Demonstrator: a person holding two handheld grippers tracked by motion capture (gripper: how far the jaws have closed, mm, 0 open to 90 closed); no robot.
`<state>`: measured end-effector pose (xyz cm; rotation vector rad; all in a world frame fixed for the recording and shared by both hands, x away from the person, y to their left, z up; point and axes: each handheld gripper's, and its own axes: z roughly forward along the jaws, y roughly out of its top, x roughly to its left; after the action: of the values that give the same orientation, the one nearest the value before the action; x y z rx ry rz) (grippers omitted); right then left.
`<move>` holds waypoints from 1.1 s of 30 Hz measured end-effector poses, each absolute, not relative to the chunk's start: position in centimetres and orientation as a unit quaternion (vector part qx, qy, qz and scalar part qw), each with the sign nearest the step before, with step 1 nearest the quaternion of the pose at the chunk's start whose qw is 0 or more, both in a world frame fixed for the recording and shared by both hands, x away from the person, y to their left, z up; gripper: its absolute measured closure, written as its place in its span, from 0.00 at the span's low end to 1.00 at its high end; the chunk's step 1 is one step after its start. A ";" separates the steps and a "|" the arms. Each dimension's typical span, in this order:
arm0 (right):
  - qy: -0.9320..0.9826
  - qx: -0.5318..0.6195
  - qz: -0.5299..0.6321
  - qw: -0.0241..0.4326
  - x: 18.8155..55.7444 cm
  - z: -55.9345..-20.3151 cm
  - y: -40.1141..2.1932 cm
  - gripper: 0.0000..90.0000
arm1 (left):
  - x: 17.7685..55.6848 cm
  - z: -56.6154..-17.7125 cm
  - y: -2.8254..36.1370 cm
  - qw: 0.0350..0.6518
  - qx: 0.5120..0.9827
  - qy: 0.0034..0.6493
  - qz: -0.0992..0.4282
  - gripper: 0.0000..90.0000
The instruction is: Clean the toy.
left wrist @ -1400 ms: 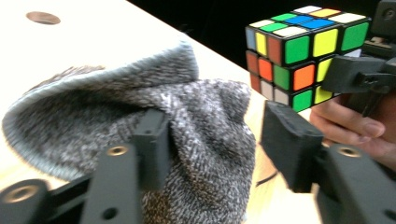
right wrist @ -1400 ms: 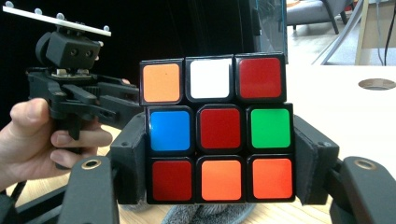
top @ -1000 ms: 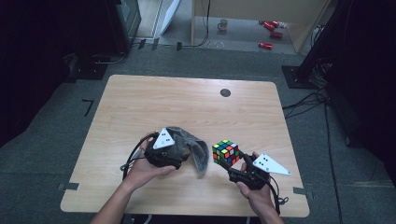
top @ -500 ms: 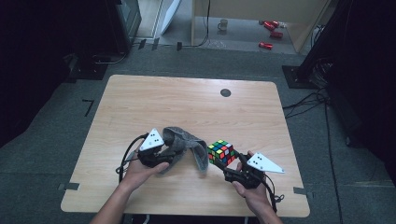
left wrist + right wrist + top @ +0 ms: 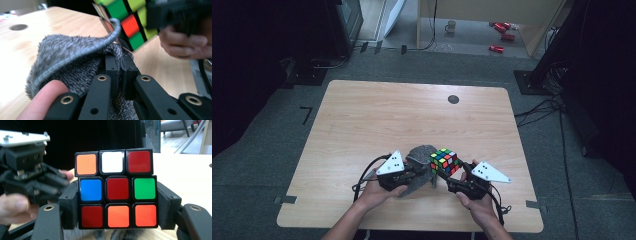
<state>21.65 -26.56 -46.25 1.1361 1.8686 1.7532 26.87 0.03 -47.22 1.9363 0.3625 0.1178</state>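
While the right tongs (image 5: pixel 117 217) grip the Rubik's cube (image 5: pixel 116 188) by its two side faces, holding it near the desk's (image 5: pixel 412 115) front edge, the left tongs (image 5: pixel 120 75) are clenched on a fold of grey terry cloth (image 5: pixel 72 60) pressed up beside it. This looks like wiping the cube; done well, the cloth would be drawn flat across one face with the cube held square, not twisted. Whether cloth and cube actually touch is hard to judge, and the cube's far faces are hidden.
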 end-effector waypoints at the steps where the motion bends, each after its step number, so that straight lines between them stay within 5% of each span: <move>1: 0.655 0.401 0.618 0.168 21.7 -46.2 -26.6 0.38 | 26.8 -47.4 -0.3 0.549 0.821 0.149 0.045 0.96; 16: 0.689 0.433 0.552 0.182 22.7 -49.1 -25.4 0.38 | 27.1 -47.3 1.3 0.544 0.820 0.174 0.047 0.55; 33: 0.651 0.415 0.608 0.185 21.7 -46.1 -25.1 0.38 | 25.1 -47.4 -0.8 0.524 0.842 0.119 0.043 0.50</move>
<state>21.69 -25.13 -46.12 1.1694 1.8351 1.7124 25.14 -0.80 -47.37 2.0153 0.2857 0.1031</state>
